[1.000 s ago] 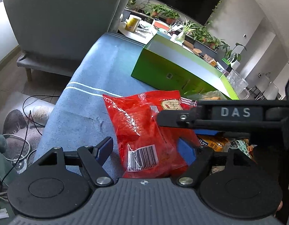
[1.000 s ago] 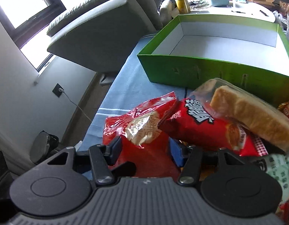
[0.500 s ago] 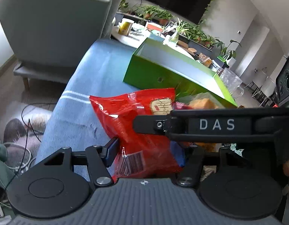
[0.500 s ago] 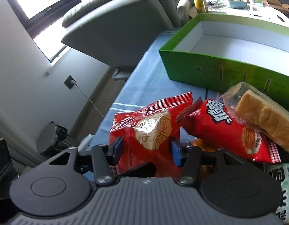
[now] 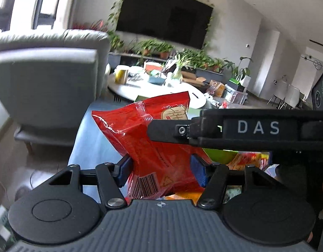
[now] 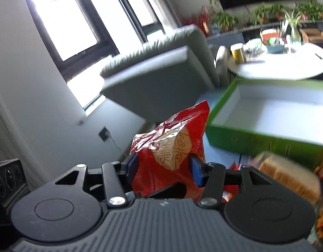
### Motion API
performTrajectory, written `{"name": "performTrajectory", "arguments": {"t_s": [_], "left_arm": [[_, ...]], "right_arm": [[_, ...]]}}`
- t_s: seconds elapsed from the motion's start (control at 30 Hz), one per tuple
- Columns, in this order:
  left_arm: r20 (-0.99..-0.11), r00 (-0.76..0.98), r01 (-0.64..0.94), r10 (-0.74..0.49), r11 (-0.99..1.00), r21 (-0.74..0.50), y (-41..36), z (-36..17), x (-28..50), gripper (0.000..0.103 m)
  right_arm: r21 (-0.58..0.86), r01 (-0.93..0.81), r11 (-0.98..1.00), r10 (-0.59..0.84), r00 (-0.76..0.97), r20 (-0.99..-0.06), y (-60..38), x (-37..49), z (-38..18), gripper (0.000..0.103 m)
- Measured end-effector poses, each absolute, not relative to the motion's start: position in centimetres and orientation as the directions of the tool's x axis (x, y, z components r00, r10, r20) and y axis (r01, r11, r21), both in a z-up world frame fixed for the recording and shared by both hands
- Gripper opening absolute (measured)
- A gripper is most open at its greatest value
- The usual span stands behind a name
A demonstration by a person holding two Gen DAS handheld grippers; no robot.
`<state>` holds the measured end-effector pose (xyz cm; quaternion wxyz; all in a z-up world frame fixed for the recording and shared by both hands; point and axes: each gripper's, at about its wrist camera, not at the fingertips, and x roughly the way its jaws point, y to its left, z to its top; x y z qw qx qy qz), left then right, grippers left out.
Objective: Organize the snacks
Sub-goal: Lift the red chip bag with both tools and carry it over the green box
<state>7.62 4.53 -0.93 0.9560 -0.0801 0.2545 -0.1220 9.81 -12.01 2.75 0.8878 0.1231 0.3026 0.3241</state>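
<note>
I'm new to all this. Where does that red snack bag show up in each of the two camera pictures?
Left wrist view: the red snack bag fills the lower centre, between the blue fingers of the left hand-held gripper.
Right wrist view: the same bag stands at lower centre, between the right hand-held gripper.
Shared landmark: the grey armchair, up and left of the bag.

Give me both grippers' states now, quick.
Left gripper: shut on the red snack packet.
Right gripper: shut on the same red snack packet, lifted.
</note>
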Motion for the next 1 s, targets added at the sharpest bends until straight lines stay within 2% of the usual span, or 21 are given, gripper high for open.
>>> {"name": "performTrajectory", "arguments": {"t_s": [0.1, 0.27, 0.63, 1.0], "left_arm": [[-0.445, 0.845, 0.227, -0.296, 0.953, -0.202, 3.6, -0.1, 9.4, 0.056], [-0.444, 0.823, 0.261, -0.354, 0.93, -0.257, 2.7, -0.1, 13.4, 0.056], [-0.502, 0.795, 0.294, -0.34, 0.94, -0.171, -0.2, -1.5, 21.2, 0.056], [-0.563, 0.761, 0.289, -0.322, 0.945, -0.15, -0.9, -4.7, 25.5, 0.056]], "right_arm": [[0.414, -0.486, 0.77, 0.636, 0.642, -0.428, -12.6, 10.8, 3.5, 0.074], [0.439, -0.435, 0.786, 0.606, 0.682, -0.409, -14.0, 13.7, 3.7, 0.074], [0.509, -0.344, 0.789, 0.573, 0.71, -0.408, -16.0, 19.9, 1.6, 0.074], [0.544, -0.247, 0.802, 0.541, 0.687, -0.486, -16.3, 24.4, -2.5, 0.074]]}}
